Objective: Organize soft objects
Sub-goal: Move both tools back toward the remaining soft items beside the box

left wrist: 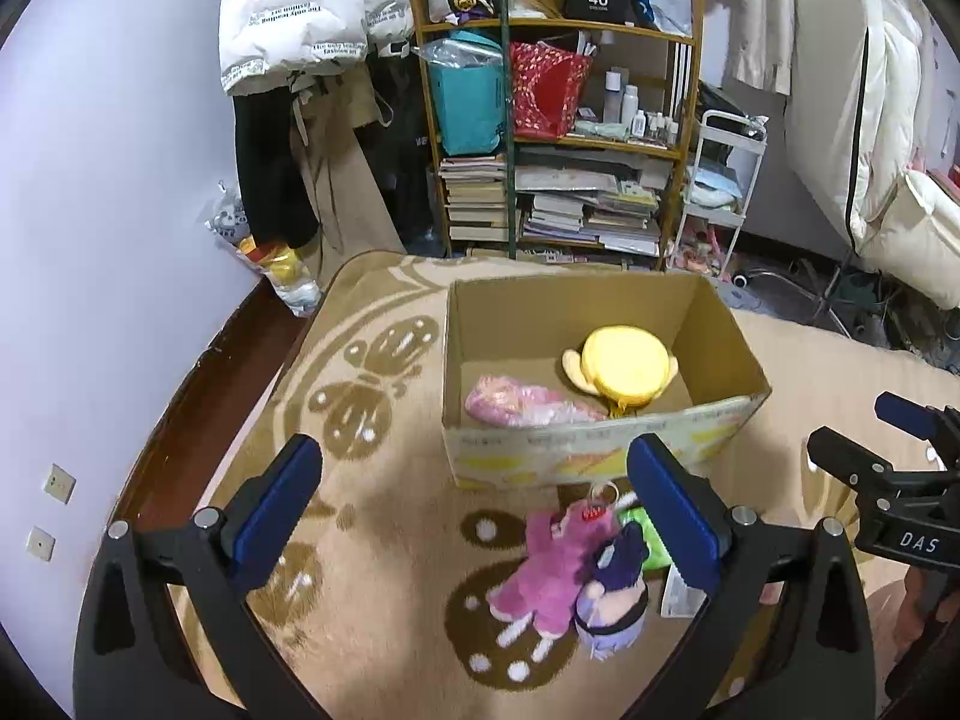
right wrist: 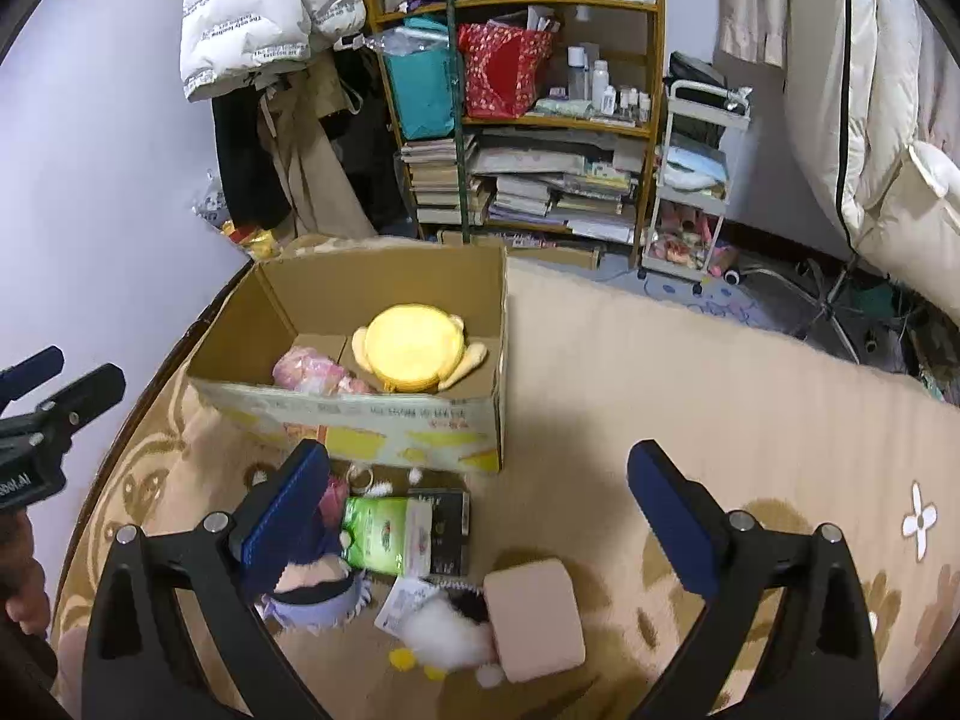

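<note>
An open cardboard box (left wrist: 600, 447) (right wrist: 360, 420) stands on the patterned blanket. It holds a yellow round plush (left wrist: 624, 369) (right wrist: 414, 354) and a pink wrapped soft item (left wrist: 522, 405) (right wrist: 309, 375). In front of the box lie a pink plush (left wrist: 552, 570), a purple-haired doll (left wrist: 612, 600) (right wrist: 312, 594), a green tissue pack (right wrist: 384, 534), a white fluffy plush (right wrist: 450, 636) and a pink sponge block (right wrist: 534, 618). My left gripper (left wrist: 474, 492) is open above the pink plush and doll. My right gripper (right wrist: 480, 498) is open above the tissue pack and sponge.
A black box (right wrist: 450, 531) lies beside the tissue pack. A wooden shelf (left wrist: 564, 138) with books and bags, hanging coats (left wrist: 300, 48) and a white cart (left wrist: 720, 192) stand behind. The bed's dark edge (left wrist: 198, 384) runs along the left wall.
</note>
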`<move>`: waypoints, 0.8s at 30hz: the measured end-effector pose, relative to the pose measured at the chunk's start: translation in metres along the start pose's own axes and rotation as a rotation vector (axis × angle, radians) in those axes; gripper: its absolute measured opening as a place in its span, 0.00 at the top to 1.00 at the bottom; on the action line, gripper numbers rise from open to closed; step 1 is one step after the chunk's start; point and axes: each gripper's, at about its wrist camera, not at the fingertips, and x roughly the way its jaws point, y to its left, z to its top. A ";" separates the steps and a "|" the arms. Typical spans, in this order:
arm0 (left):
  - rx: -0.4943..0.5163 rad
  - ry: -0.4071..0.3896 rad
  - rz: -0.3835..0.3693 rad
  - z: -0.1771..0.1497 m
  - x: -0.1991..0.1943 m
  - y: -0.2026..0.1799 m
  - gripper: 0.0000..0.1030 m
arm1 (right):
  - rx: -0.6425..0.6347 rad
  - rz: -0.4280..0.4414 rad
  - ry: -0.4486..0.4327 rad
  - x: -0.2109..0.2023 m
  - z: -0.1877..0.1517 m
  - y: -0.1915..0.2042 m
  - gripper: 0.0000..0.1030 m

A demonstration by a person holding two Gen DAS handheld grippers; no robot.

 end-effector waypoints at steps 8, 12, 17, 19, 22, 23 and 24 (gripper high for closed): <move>-0.006 0.058 -0.019 -0.028 0.012 -0.012 0.02 | 0.011 0.000 0.067 0.009 -0.024 -0.001 0.00; 0.001 0.090 -0.034 -0.039 0.020 -0.022 0.02 | 0.024 -0.011 0.083 0.014 -0.032 -0.005 0.00; 0.003 0.117 -0.057 -0.049 0.028 -0.033 0.02 | 0.047 -0.015 0.107 0.022 -0.037 -0.013 0.00; 0.004 0.132 -0.067 -0.052 0.033 -0.037 0.02 | 0.059 -0.014 0.118 0.026 -0.039 -0.016 0.00; 0.018 0.145 -0.074 -0.058 0.039 -0.043 0.02 | 0.074 -0.009 0.140 0.034 -0.042 -0.023 0.00; 0.022 0.150 -0.076 -0.060 0.041 -0.045 0.02 | 0.076 -0.008 0.146 0.036 -0.043 -0.024 0.00; 0.024 0.156 -0.078 -0.062 0.043 -0.047 0.02 | 0.077 -0.009 0.150 0.039 -0.044 -0.025 0.00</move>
